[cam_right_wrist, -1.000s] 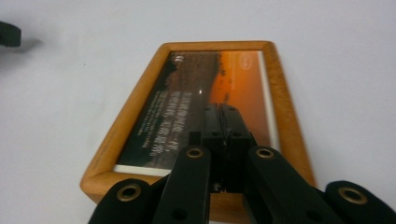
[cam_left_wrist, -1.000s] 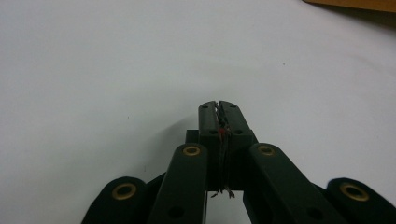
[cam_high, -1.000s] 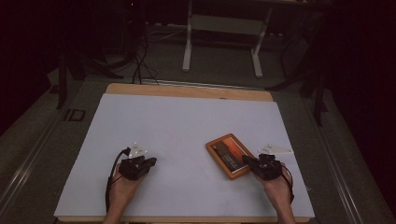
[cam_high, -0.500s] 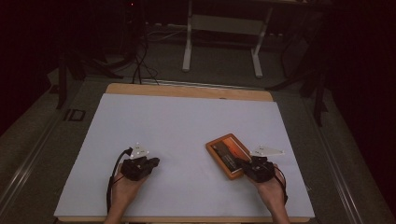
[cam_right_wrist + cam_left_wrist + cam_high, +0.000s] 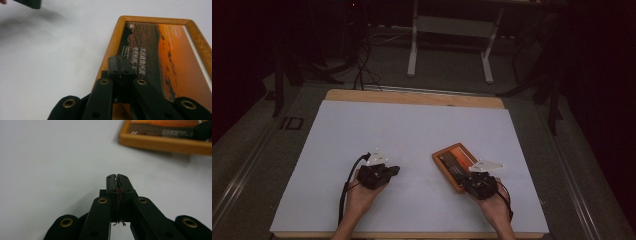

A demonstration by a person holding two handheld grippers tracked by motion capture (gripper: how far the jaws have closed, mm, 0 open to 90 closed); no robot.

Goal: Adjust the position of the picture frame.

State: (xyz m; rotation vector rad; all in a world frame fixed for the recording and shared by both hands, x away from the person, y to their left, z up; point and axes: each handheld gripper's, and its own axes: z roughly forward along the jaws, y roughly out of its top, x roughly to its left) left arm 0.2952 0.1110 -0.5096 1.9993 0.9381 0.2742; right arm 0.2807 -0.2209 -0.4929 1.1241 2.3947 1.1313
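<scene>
A wooden picture frame (image 5: 447, 155) holding an orange and brown print with white lettering lies flat at the right of the white mat (image 5: 412, 130). My right gripper (image 5: 466, 181) is shut, and its tips hang over the frame's near end. In the right gripper view the shut right gripper (image 5: 120, 60) points along the frame's left rail (image 5: 112, 47); contact cannot be told. My left gripper (image 5: 395, 170) is shut with nothing held, low over bare mat to the left of the frame. The left gripper view has the left gripper (image 5: 117, 177) aimed at the frame (image 5: 165, 144).
The mat covers a wooden table whose far edge (image 5: 412, 96) shows. Beyond it are a dark floor, cables (image 5: 359, 70) and the legs of a metal stand (image 5: 413, 55). The left gripper's body (image 5: 27, 3) shows at the top left of the right gripper view.
The left hand has moved right across the mat towards the frame. The right hand has shifted left and slightly nearer, over the frame's near end. Both pairs of jaws look shut throughout.
</scene>
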